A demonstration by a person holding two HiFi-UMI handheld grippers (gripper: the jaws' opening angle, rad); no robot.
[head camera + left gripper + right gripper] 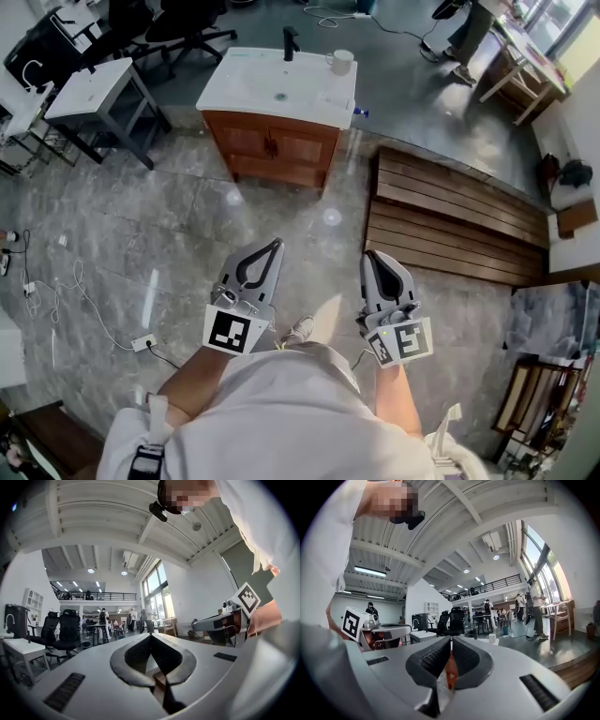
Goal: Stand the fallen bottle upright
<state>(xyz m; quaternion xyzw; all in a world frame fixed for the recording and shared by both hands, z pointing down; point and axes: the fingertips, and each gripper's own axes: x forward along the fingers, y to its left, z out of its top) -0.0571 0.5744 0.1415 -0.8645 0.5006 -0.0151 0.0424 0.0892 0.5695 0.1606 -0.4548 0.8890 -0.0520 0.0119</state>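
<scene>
A white-topped wooden sink vanity point(239, 92) stands ahead with a black faucet point(291, 42) and a white cup point(340, 62) on it. A small clear thing with a blue end point(360, 113) lies at the vanity's right edge; it is too small to tell if it is the bottle. Both grippers are held level at waist height, far short of the vanity. My left gripper point(273, 245) point(151, 635) has its tips together, with nothing in them. My right gripper point(374, 255) point(451, 638) is shut and empty too. The cup point(491, 638) shows past its jaws.
A slatted wooden platform point(450, 225) lies on the floor at right. A white table point(94, 89) and black office chairs point(178, 28) stand at the back left. Cables and a power strip point(142, 343) lie on the grey floor at left. People stand far off point(533, 604).
</scene>
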